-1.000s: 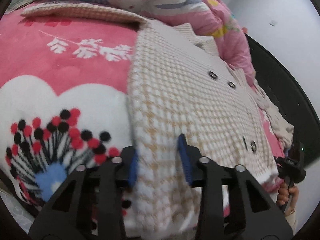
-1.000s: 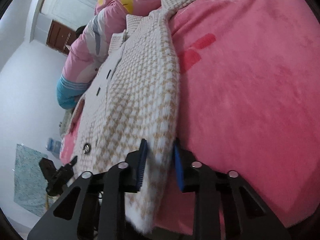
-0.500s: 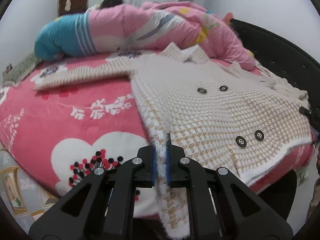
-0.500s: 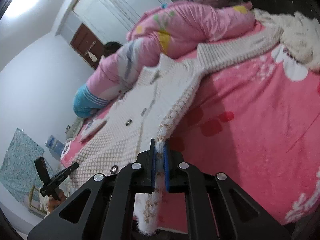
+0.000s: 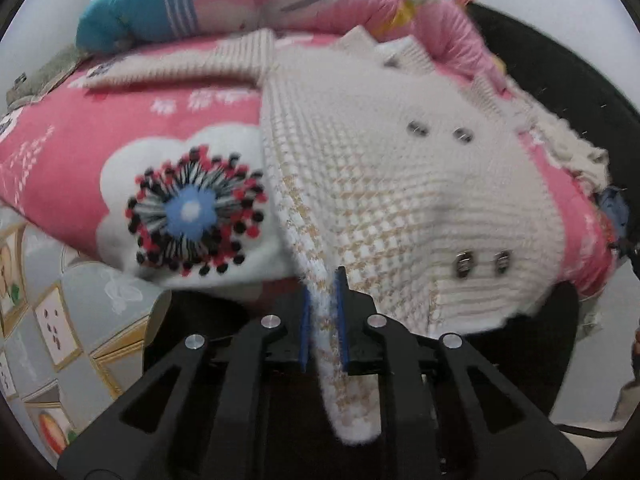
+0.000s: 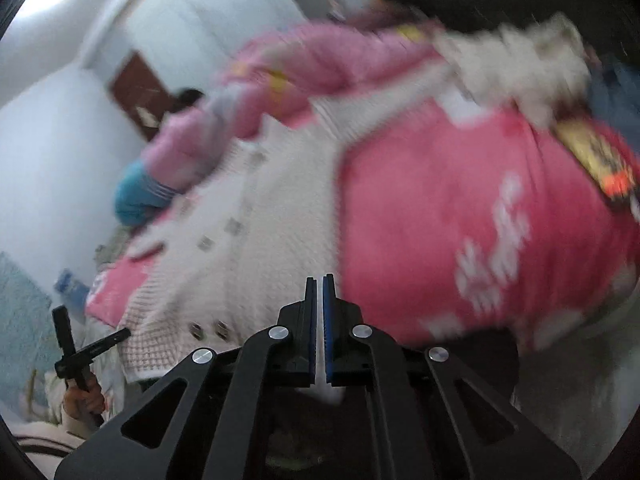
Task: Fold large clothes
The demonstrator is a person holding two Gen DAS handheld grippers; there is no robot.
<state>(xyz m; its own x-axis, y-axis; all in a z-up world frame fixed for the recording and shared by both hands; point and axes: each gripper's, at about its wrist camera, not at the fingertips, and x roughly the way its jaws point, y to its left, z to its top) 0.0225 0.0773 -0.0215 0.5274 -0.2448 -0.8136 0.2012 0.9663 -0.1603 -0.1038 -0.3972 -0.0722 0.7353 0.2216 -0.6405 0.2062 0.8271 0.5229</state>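
A cream knit cardigan (image 5: 380, 168) with dark buttons lies spread on the pink bed, its hem pulled off the near edge. My left gripper (image 5: 324, 312) pinches the lower left hem corner; its jaws are opening slightly, the fabric still pressed between the blue pads. The tail of the hem hangs down below the fingers. In the right wrist view the cardigan (image 6: 260, 248) is blurred, and my right gripper (image 6: 319, 320) is shut on a thin white edge of it. At the lower left of that view, a hand holds the left gripper (image 6: 80, 352).
The bed carries a pink flowered blanket (image 5: 120, 140). A pink quilt (image 5: 320, 0) and a blue pillow (image 5: 132, 20) are heaped at its far side. A dark headboard (image 5: 560, 80) and a fluffy white garment (image 6: 520, 60) are on the right. Patterned floor (image 5: 60, 320) lies below the bed.
Both grippers closed on the cardigan's hem corners. They then pulled back and up from the bed, drawing the hem over the edge. Both views are now blurred by motion.
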